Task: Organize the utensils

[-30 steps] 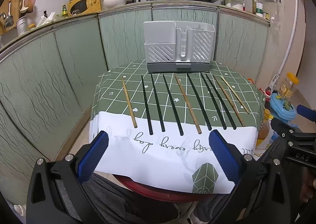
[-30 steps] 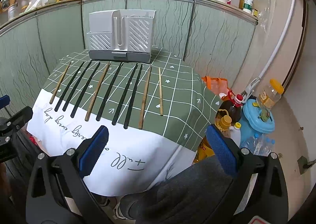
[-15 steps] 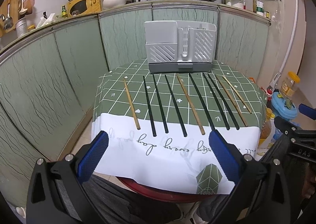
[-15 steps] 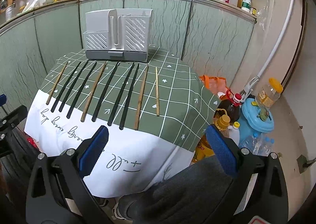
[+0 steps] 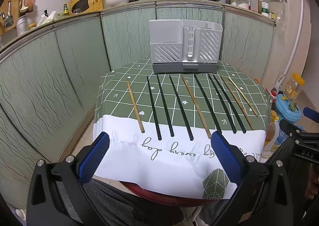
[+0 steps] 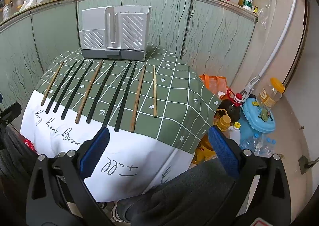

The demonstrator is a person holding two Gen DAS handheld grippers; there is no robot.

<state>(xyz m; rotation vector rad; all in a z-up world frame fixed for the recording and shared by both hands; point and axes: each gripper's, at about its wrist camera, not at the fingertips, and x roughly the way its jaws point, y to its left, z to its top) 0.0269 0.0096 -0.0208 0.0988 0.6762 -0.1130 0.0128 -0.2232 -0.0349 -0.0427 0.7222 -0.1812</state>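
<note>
both tongs [image 5: 159,154] [image 6: 157,146] spread apart, empty — chopsticks [image 5: 180,107] lie before the holder [image 5: 185,46].

We see our right gripper [image 6: 158,150] with blue pads wide apart, holding nothing, above the table edge. Ten long chopsticks [image 6: 111,94], black and wooden, lie side by side on the green checked tablecloth [image 6: 179,94], before the grey plastic utensil holder [image 6: 114,32].
</note>
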